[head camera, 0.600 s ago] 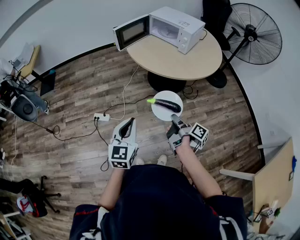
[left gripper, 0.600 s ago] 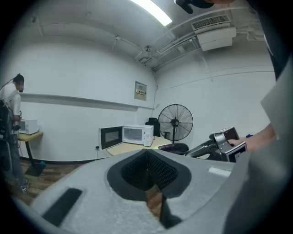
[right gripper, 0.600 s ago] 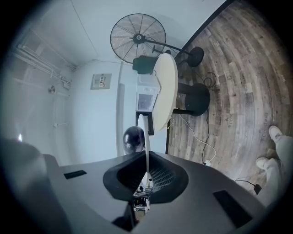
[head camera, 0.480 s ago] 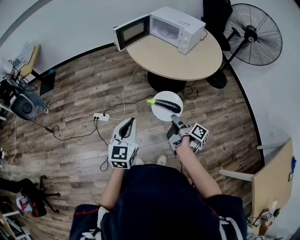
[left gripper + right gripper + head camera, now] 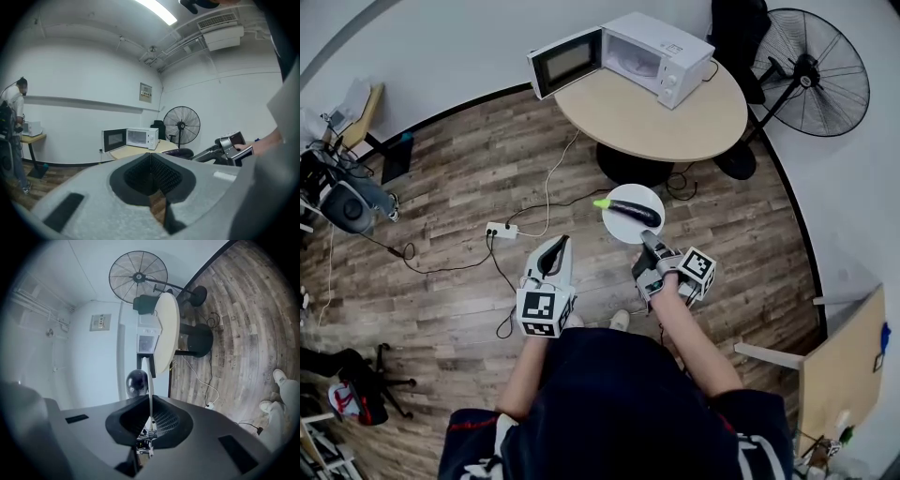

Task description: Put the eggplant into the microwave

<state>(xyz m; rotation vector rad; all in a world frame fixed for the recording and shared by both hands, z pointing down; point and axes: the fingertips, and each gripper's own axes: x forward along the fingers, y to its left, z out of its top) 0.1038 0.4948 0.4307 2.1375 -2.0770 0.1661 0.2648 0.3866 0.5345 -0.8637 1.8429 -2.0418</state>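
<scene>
We see one round tan wooden bench [image 5: 675,122]. One white box microwave [image 5: 661,52] sits at its far edge, door swung wide open. The near half is bare. Our right gripper [image 5: 649,242] pinches the rim of one round white plate [image 5: 619,228]. One long dark purple eggplant [image 5: 636,212] lies on it. Our left gripper [image 5: 555,246] is closed, holding nothing.

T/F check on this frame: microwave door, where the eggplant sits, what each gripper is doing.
1. The microwave door is shut. False: it stands open.
2. The eggplant lies on a white plate. True.
3. The right gripper is clamped on the plate's rim. True.
4. The left gripper holds the eggplant. False: its jaws are together on nothing.
5. The plate rests on the round table. False: it is held off the table, over the floor.
</scene>
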